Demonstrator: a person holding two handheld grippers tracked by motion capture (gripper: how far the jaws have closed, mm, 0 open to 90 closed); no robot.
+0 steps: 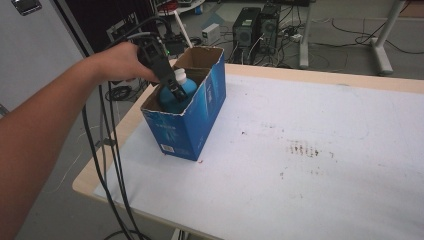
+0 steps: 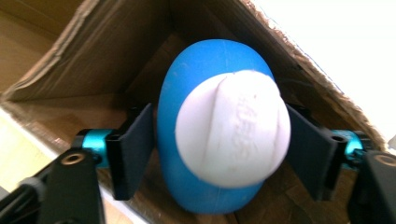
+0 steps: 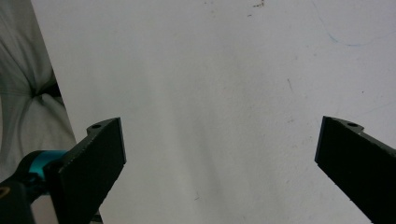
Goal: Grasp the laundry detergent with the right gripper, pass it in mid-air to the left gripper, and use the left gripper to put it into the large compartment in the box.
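A blue bottle (image 1: 186, 90) with a white cap (image 1: 180, 76) stands inside an open blue cardboard box (image 1: 197, 117) near the table's left edge. A hand holds my left gripper (image 1: 176, 93) down into the box over the bottle. In the left gripper view the bottle (image 2: 187, 154) and its cap (image 2: 233, 135) sit between the black pads (image 2: 137, 149) of my left gripper (image 2: 217, 116). The pads stand close beside the bottle without squeezing it, and brown box walls (image 2: 93, 56) surround them. My right gripper (image 3: 219, 158) is wide open above the bare white tabletop (image 3: 210, 70), nothing between its fingers.
Black cables (image 1: 106, 150) trail from the left gripper down past the table's left edge. Computer towers (image 1: 256, 27) and white table legs (image 1: 382, 47) stand on the floor behind the table. Grey cloth (image 3: 23, 93) lies beside the tabletop in the right gripper view.
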